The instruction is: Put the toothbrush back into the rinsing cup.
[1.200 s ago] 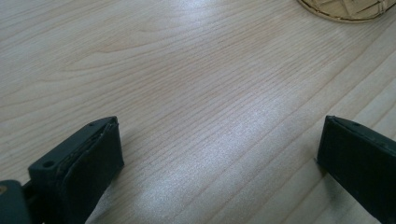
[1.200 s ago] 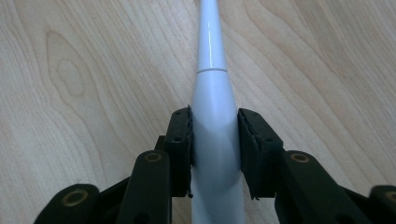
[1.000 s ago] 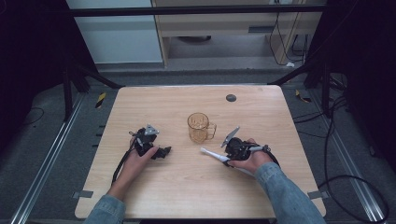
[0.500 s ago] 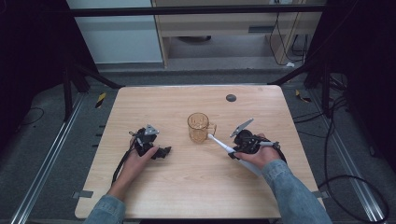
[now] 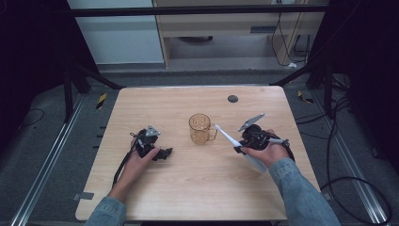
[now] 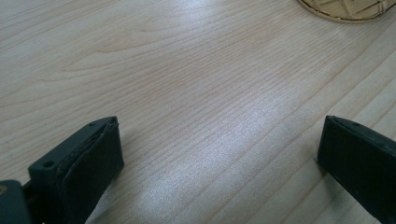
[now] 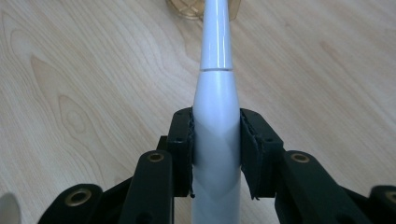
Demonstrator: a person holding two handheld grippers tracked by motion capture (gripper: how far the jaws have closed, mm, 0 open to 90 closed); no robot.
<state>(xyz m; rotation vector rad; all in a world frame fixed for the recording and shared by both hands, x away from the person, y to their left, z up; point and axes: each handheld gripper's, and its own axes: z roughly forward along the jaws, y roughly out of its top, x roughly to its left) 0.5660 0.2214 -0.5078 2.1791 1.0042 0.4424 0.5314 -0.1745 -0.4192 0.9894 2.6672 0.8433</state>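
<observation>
A clear amber mug (image 5: 201,129) stands at the middle of the wooden table (image 5: 188,188), its handle on the right. My right gripper (image 5: 241,149) is shut on the thick body of a white electric toothbrush (image 5: 228,138), whose slim head end points up-left toward the mug's handle. In the right gripper view the toothbrush (image 7: 217,93) runs straight out between the gripper's (image 7: 216,140) pads toward the mug's base (image 7: 187,9). My left gripper (image 5: 165,153) rests on the table left of the mug, open. Bare wood lies between its jaws (image 6: 219,154), with the mug's base (image 6: 350,9) at the top edge.
A small dark round disc (image 5: 232,99) lies near the table's far edge, right of centre. Metal rails (image 5: 47,160) run along the floor on both sides, and cables (image 5: 348,179) trail on the right. A cabinet (image 5: 226,28) stands beyond the table.
The right hand has moved up and away from the front edge, swinging the toothbrush's head toward the mug's handle. The left hand and its gripper have stayed still.
</observation>
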